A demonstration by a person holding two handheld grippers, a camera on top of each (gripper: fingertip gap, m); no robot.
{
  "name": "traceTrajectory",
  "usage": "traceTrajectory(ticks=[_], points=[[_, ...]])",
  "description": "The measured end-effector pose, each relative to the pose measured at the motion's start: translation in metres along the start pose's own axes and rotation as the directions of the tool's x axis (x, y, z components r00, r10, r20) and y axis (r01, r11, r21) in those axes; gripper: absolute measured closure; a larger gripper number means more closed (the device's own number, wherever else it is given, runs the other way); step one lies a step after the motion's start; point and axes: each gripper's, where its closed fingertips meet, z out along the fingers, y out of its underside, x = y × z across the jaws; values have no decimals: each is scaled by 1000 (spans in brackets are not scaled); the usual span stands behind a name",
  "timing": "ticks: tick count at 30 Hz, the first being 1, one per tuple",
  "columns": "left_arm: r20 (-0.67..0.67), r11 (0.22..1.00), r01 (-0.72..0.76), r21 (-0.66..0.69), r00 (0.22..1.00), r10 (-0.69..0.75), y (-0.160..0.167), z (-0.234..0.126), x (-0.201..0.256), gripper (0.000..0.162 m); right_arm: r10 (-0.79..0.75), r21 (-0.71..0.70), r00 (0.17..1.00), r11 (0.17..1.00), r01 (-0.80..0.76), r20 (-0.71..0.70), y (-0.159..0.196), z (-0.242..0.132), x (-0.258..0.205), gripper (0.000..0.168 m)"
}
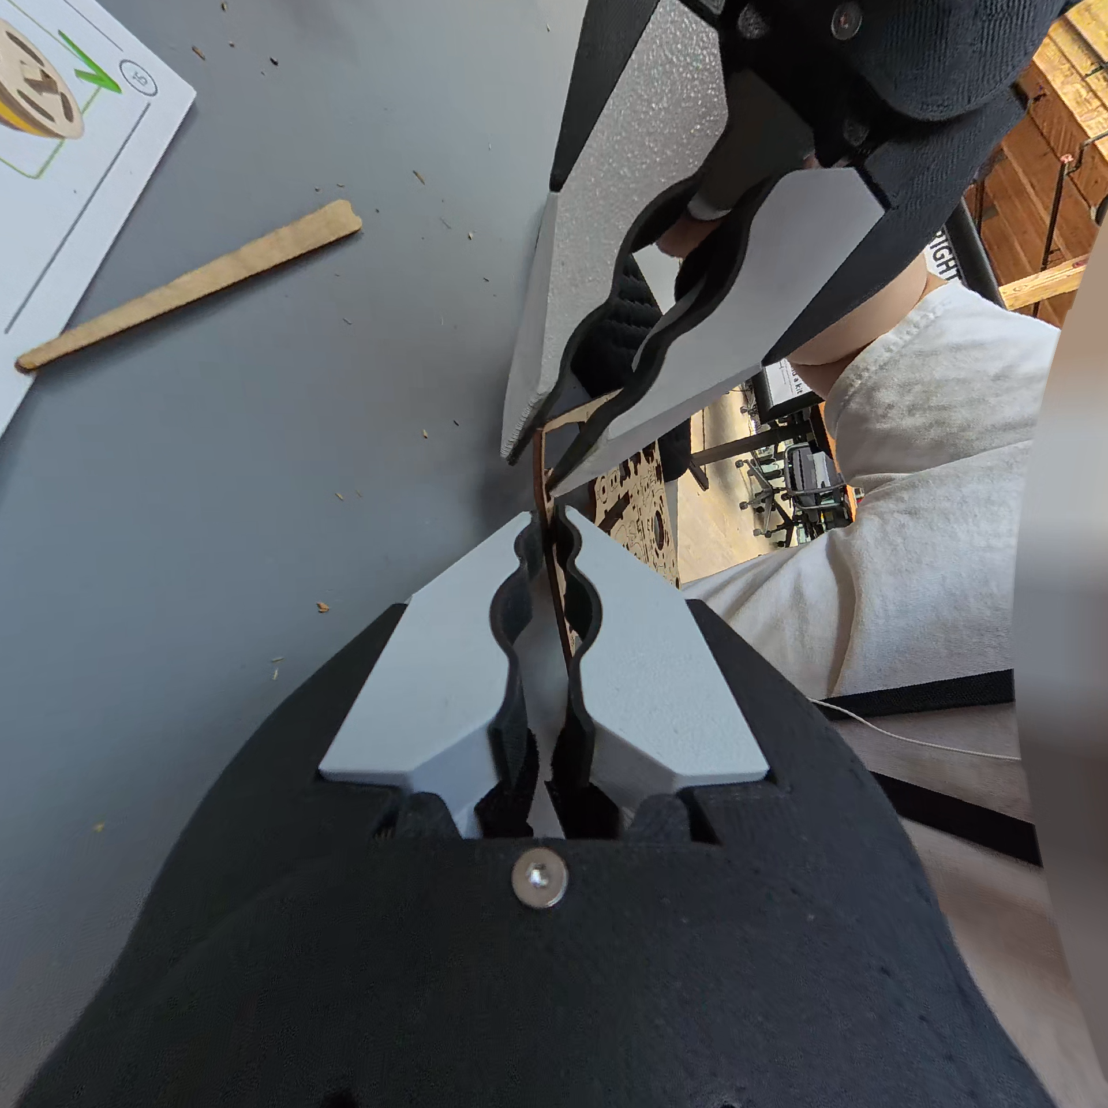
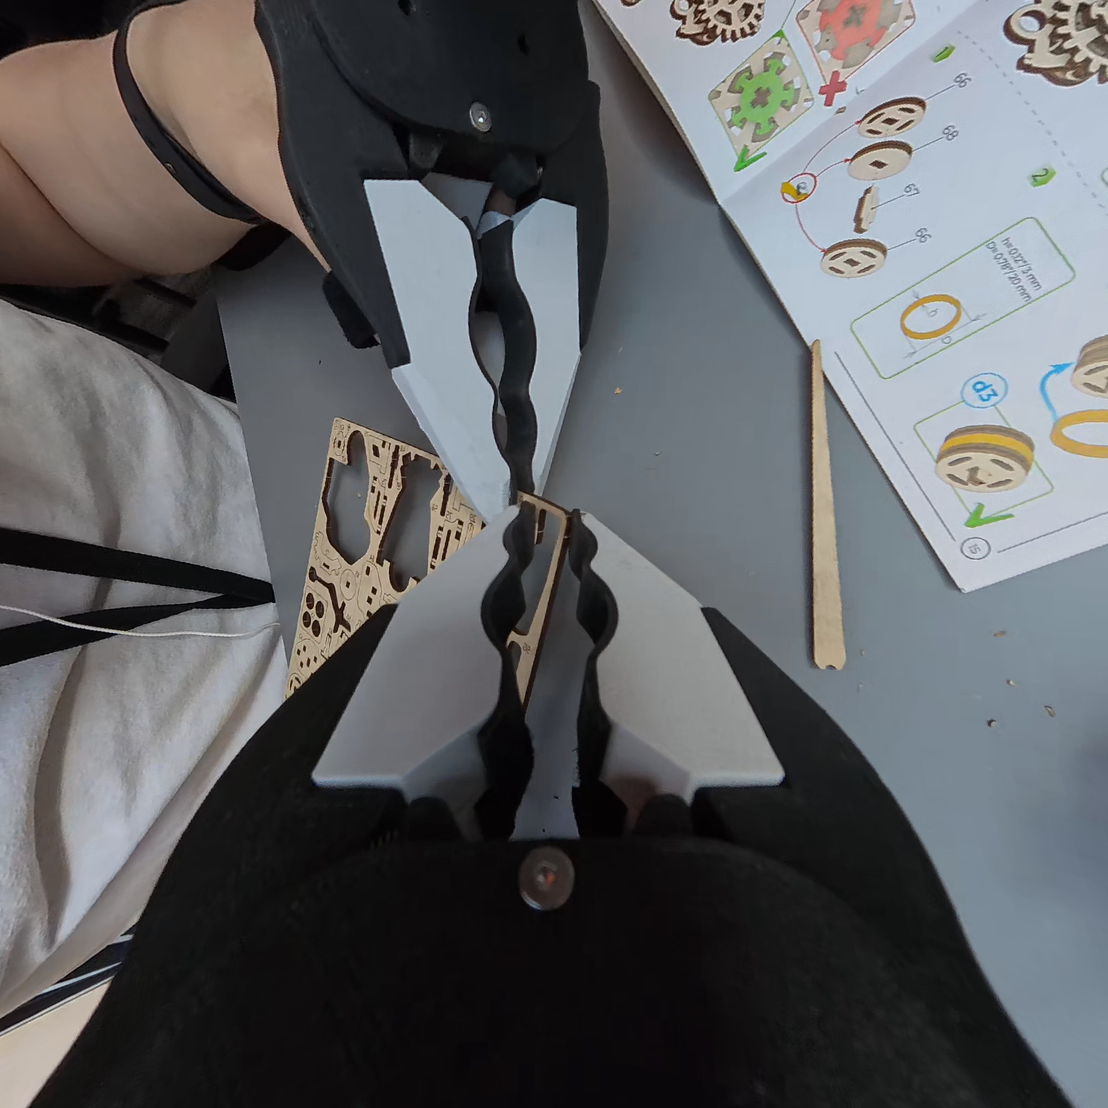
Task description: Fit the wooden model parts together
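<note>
The left hand-held gripper (image 1: pixel 547 527) and the right hand-held gripper (image 2: pixel 542 518) meet tip to tip, each clamped on a thin wooden piece (image 2: pixel 539 599) held edge-on above the grey surface (image 2: pixel 689 419). No joined model shows, so assembly seems early. Beyond lie a punched-out wooden sheet (image 2: pixel 372 539), a wooden stick (image 2: pixel 826 509) and an instruction booklet (image 2: pixel 899 240).

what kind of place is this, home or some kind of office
Probably an office or shared workroom used for hobby assembly: a grey table holds an instruction booklet and a laser-cut wooden sheet, and wheeled office chairs stand on the floor beyond.
</note>
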Motion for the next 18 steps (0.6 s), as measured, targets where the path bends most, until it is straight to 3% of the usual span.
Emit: traceTrajectory(ticks=[13, 15, 18], points=[[45, 999, -27, -43, 999, 29, 5, 3, -8, 160, -60, 16, 994, 998, 61, -88, 3, 7, 5, 156], [-5, 998, -52, -39, 999, 52, 4, 3, 3, 159, -59, 69, 998, 996, 58, 10, 1, 0, -5, 155], [8, 998, -62, -28, 998, 63, 1, -1, 6, 159, -42, 312, 993, 950, 5, 112, -23, -34, -17, 154]])
